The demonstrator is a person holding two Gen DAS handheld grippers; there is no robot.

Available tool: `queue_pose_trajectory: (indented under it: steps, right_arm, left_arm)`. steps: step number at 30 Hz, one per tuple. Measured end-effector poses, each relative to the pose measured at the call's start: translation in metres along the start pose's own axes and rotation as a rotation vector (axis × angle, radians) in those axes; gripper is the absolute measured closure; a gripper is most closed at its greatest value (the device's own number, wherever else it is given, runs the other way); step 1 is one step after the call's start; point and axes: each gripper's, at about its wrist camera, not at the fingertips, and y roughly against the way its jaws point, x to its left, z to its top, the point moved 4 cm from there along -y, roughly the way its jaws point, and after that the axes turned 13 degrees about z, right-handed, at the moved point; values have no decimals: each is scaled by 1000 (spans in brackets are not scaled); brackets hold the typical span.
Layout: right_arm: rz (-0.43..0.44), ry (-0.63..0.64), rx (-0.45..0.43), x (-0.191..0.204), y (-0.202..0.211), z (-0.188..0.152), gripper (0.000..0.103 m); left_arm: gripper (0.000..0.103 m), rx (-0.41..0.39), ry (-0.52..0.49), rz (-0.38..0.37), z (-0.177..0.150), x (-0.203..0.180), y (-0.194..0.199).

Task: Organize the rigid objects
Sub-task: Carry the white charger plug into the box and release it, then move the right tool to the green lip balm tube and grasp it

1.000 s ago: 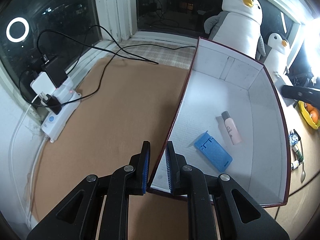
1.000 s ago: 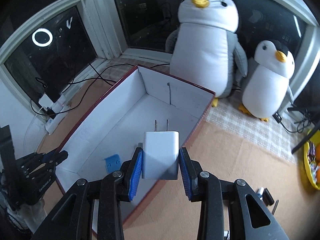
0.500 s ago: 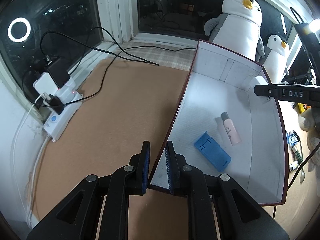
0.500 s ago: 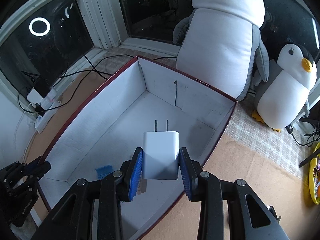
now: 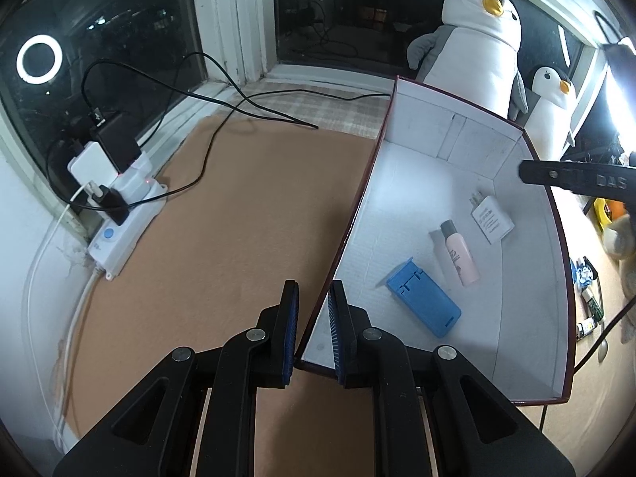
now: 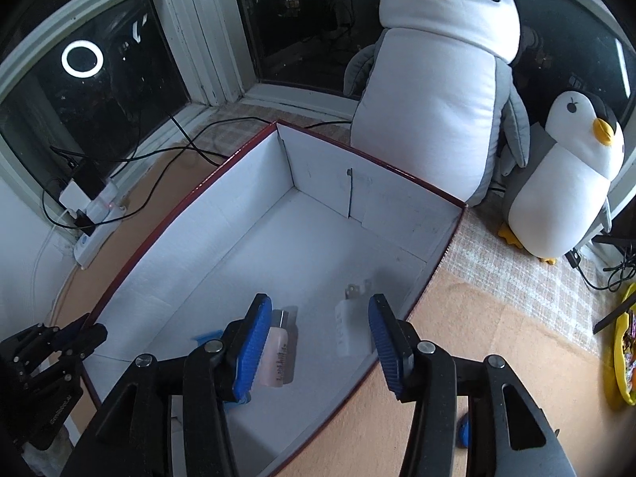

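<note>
Three items now lie in the box (image 6: 246,183): the right hand-held gripper (image 6: 320,348), jaws opening and empty, has dropped the white charger (image 6: 346,334), seemingly flat, at its 12 o'clock; the left hand-held gripper (image 5: 314,330) clamps the box wall.

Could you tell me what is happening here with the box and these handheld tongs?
A person is sorting small items into a white box. The left tongs clamp its near wall, steadying it. The right tongs are opening above it, nothing between the pads; a white charger lies on the floor beside a pink bottle and a blue stand.
</note>
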Motion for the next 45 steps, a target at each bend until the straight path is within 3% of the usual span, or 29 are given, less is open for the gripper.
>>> queue_pose_trajectory:
  steps: [11,25,34,45]
  right_arm:
    - [27,-118,-93,-33,70,-49,56]
    - [-98,-360,-115,-132,143,-157,56]
    - [-126,-470,-75,-168,143,-213,61]
    - [-80,-372,32,-157,103,-202,78]
  left_arm:
    - [89,1,4,0,-1,-1,-1]
    - [89,3,1,2,-1,-1,-1]
    - [89,3,-13,19,2,-4,-3]
    - [89,4,-19,30,4,-8,-5]
